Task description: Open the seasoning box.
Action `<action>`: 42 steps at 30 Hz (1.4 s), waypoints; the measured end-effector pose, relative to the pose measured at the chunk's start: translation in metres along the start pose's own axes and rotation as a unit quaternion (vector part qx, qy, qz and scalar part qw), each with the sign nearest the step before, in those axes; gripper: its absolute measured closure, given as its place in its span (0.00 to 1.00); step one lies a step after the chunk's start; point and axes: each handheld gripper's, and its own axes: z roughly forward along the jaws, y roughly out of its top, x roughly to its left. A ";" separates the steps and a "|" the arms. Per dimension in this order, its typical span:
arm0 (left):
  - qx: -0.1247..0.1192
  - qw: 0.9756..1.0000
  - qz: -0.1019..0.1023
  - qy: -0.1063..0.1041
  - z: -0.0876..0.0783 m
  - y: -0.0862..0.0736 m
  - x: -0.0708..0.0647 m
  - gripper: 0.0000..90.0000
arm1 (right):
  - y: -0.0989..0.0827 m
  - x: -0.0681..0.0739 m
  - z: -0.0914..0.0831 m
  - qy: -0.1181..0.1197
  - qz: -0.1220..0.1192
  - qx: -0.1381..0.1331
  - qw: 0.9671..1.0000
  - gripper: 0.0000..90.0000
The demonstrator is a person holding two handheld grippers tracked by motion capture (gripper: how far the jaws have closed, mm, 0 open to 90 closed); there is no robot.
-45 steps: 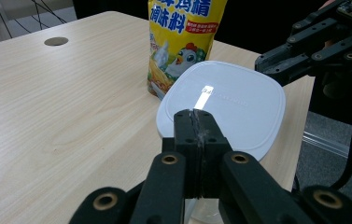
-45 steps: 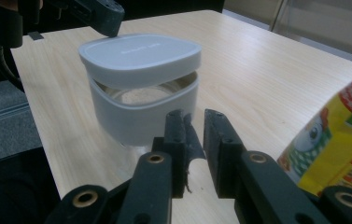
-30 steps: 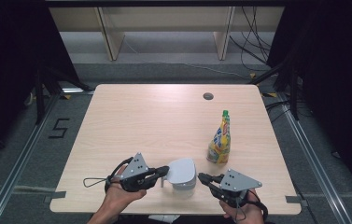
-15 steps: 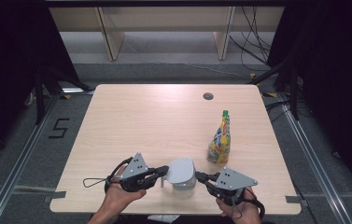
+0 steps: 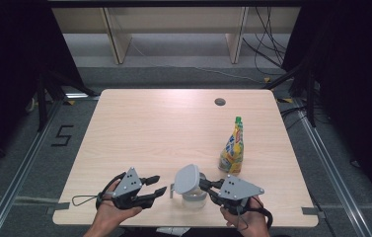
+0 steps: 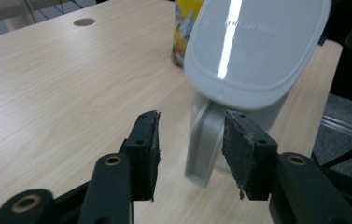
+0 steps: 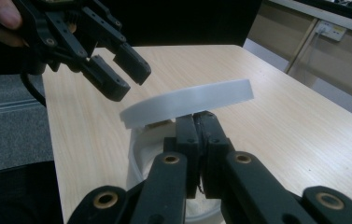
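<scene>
The right hand-held gripper (image 5: 207,185) is closed on the edge of the white lid (image 5: 186,178) and holds it tilted above the clear pitcher (image 5: 194,198) near the table (image 5: 164,123) front edge. The left hand-held gripper (image 5: 157,183) has just been opening, its jaws apart with nothing pressed between them, just beside the pitcher handle (image 6: 204,140).

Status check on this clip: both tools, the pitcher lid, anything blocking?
Left tool open, jaws just opening, off the pitcher handle. Right tool shut, its tips under the tilted-up lid. Pitcher at near table edge. Seasoning bottle close behind, not blocking.
</scene>
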 end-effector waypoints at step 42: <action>0.064 0.997 -0.033 0.032 -0.004 -0.046 0.003 0.39 | 0.017 0.025 0.014 0.008 -0.043 -0.004 0.999 0.95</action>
